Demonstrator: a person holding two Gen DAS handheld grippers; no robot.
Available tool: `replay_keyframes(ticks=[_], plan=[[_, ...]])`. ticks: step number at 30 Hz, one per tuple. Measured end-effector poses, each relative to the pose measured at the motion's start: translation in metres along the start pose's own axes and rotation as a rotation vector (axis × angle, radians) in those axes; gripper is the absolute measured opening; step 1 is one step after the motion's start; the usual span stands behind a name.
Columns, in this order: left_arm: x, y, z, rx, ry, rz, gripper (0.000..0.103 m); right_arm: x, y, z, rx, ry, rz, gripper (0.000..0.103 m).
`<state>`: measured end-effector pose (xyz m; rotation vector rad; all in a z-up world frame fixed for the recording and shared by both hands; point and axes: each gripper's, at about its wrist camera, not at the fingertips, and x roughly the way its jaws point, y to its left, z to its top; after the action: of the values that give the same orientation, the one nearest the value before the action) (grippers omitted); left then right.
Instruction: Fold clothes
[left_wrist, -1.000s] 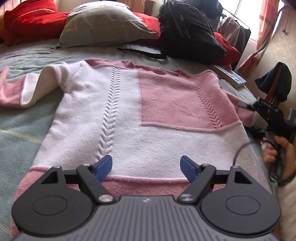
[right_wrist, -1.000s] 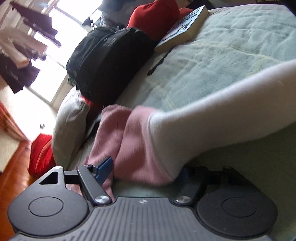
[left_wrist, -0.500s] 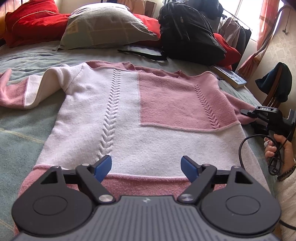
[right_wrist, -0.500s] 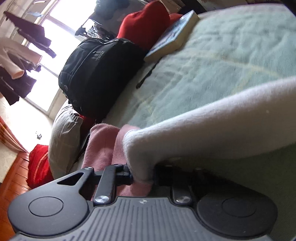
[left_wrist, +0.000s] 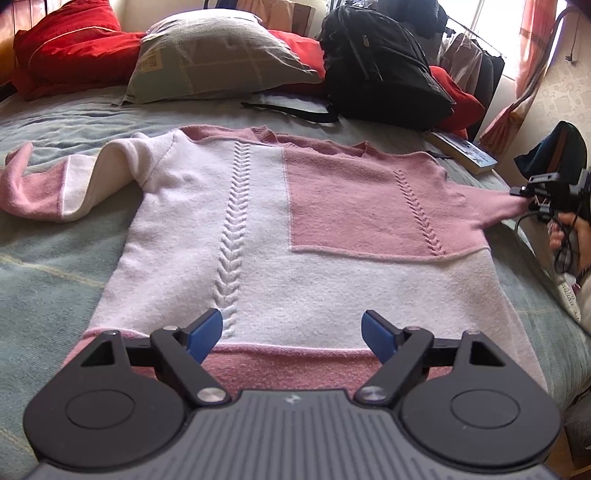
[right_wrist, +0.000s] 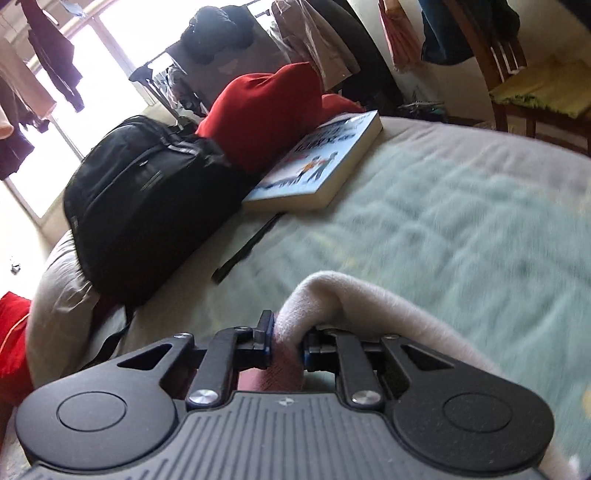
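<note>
A pink and white knit sweater (left_wrist: 295, 240) lies flat, front up, on the bed. My left gripper (left_wrist: 291, 330) hovers open over its pink hem with nothing between the blue pads. The sweater's left sleeve (left_wrist: 48, 184) lies bent on the blanket. At the right edge of the left wrist view, a hand holds my right gripper (left_wrist: 524, 192), which pinches the pink right sleeve (left_wrist: 491, 206) and stretches it out sideways. In the right wrist view the right gripper (right_wrist: 288, 347) has its jaws closing, pads pressed on the sleeve's cuff (right_wrist: 332, 291), which bulges above them.
A black backpack (left_wrist: 380, 62), a grey pillow (left_wrist: 221, 59) and red cushions (left_wrist: 70, 40) line the head of the bed. A book (right_wrist: 321, 162) lies beside the backpack. Green blanket (left_wrist: 55, 266) surrounds the sweater. A wooden chair (right_wrist: 535, 92) stands past the bed's edge.
The right gripper went from open around the cuff to shut on it, then rose and drew the sleeve out to the side. The left gripper stayed put and open.
</note>
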<state>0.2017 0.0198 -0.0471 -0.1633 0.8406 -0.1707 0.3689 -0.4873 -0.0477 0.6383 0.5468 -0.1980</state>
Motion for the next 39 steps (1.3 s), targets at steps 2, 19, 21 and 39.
replay_keyframes(ticks=[2,19,21,39], plan=[[0.0,0.001,0.0,0.0,-0.001,0.006,0.082,0.003,0.002,0.009,-0.025,-0.01,-0.006,0.017],[-0.008,-0.002,-0.005,0.018,-0.006,-0.012,0.083,-0.044,0.008,-0.077,-0.087,0.346,0.318,0.049],[-0.008,-0.004,-0.006,0.02,-0.001,-0.018,0.083,-0.048,0.019,-0.093,-0.123,0.399,0.356,0.049],[-0.009,-0.003,-0.009,0.048,0.004,-0.015,0.083,-0.054,0.07,-0.135,-0.3,0.355,0.358,0.051]])
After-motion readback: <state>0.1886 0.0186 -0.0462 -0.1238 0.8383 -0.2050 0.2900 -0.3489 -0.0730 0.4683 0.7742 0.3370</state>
